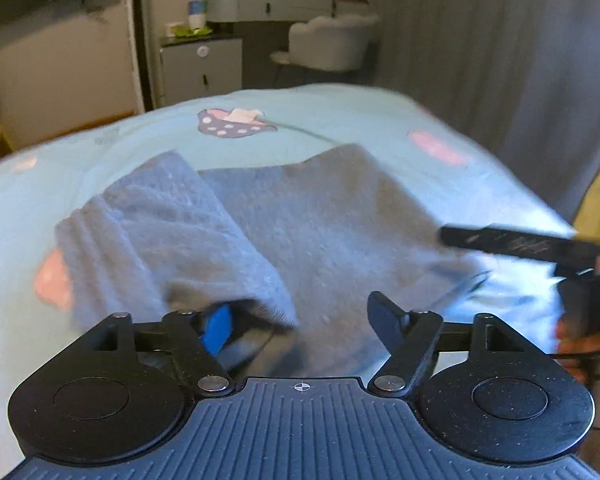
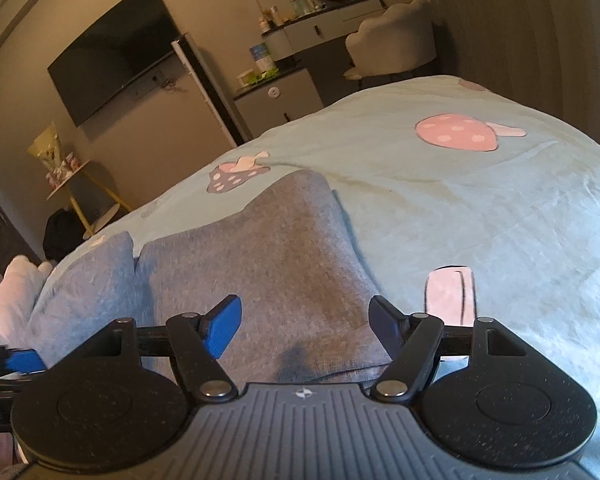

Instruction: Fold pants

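We are laying a fold over the grey pants (image 1: 300, 220) on the bed (image 2: 480, 208); left claw (image 1: 300, 320) and right claw (image 2: 304, 324) both spread, empty. Next, regrasping an edge.

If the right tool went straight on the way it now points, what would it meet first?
Most likely the grey pants lying on the light blue bedspread. The right tool angles downward with open jaws and the fabric fills the gap ahead; nothing else seems to intervene, though depth is unclear.

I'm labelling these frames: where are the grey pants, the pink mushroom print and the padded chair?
grey pants (image 2: 260, 256): right wrist view, flat middle.
pink mushroom print (image 2: 456, 133): right wrist view, cap.
padded chair (image 1: 332, 42): left wrist view, backrest.
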Action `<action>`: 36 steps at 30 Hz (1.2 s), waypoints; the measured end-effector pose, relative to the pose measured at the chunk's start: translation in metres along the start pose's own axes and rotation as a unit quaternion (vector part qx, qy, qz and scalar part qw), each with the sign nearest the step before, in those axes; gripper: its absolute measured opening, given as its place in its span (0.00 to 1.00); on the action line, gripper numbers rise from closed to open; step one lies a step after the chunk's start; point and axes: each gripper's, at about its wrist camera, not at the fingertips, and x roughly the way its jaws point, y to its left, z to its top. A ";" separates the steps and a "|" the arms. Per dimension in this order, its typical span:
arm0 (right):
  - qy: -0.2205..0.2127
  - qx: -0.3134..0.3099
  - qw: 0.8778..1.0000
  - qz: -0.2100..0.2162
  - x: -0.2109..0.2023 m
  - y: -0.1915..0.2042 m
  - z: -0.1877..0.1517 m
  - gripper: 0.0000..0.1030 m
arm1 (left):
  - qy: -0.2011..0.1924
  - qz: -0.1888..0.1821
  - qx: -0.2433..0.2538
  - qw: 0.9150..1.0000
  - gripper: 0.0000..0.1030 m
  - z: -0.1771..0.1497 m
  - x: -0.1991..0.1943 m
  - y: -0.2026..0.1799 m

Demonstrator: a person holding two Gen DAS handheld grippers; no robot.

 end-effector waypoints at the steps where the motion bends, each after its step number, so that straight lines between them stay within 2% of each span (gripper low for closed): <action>1: 0.002 -0.006 1.000 -0.002 0.001 0.002 0.000 0.69 | -0.007 -0.017 -0.026 1.000 0.83 -0.006 -0.016 0.006; 2: 0.002 -0.017 1.000 -0.004 0.001 0.005 0.000 0.69 | -0.019 -0.032 -0.054 0.998 0.91 -0.007 -0.028 0.018; 3: -0.001 -0.030 1.000 -0.003 0.000 0.010 -0.001 0.69 | -0.038 -0.038 -0.082 0.995 0.94 -0.012 -0.039 0.028; 7: -0.029 -0.131 0.991 -0.007 -0.011 0.045 -0.007 0.71 | -0.076 -0.023 -0.161 0.984 0.94 -0.028 -0.074 0.069; 9: -0.037 -0.188 0.981 0.003 -0.015 0.067 -0.014 0.72 | -0.089 0.006 -0.203 0.975 0.94 -0.035 -0.081 0.092; 12: -0.037 -0.229 0.972 0.030 -0.018 0.100 -0.031 0.72 | -0.060 0.075 -0.282 0.955 0.94 -0.045 -0.075 0.122; 14: -0.031 -0.263 0.963 0.042 -0.017 0.122 -0.045 0.72 | -0.037 0.095 -0.320 0.942 0.91 -0.053 -0.068 0.137; 17: -0.044 -0.307 0.949 0.051 -0.020 0.150 -0.058 0.72 | -0.040 0.110 -0.336 0.935 0.92 -0.062 -0.066 0.143; 19: -0.048 -0.307 0.948 0.065 -0.021 0.162 -0.059 0.72 | -0.046 0.125 -0.335 0.933 0.92 -0.064 -0.065 0.147; 23: -0.027 -0.336 0.940 0.054 -0.003 0.189 -0.061 0.72 | -0.062 0.132 -0.350 0.925 0.93 -0.069 -0.064 0.153; 28: -0.012 -0.421 0.906 0.038 0.019 0.216 -0.084 0.73 | -0.089 0.157 -0.359 0.916 0.93 -0.079 -0.055 0.159; 30: -0.014 -0.451 0.892 0.019 0.027 0.227 -0.092 0.77 | -0.090 0.155 -0.376 0.909 0.93 -0.081 -0.054 0.164; 33: -0.006 -0.474 0.881 0.009 0.037 0.237 -0.099 0.87 | -0.101 0.154 -0.403 0.896 0.93 -0.087 -0.055 0.172; 36: -0.019 -0.505 0.863 -0.004 0.044 0.243 -0.108 0.87 | -0.105 0.144 -0.428 0.886 0.93 -0.093 -0.056 0.179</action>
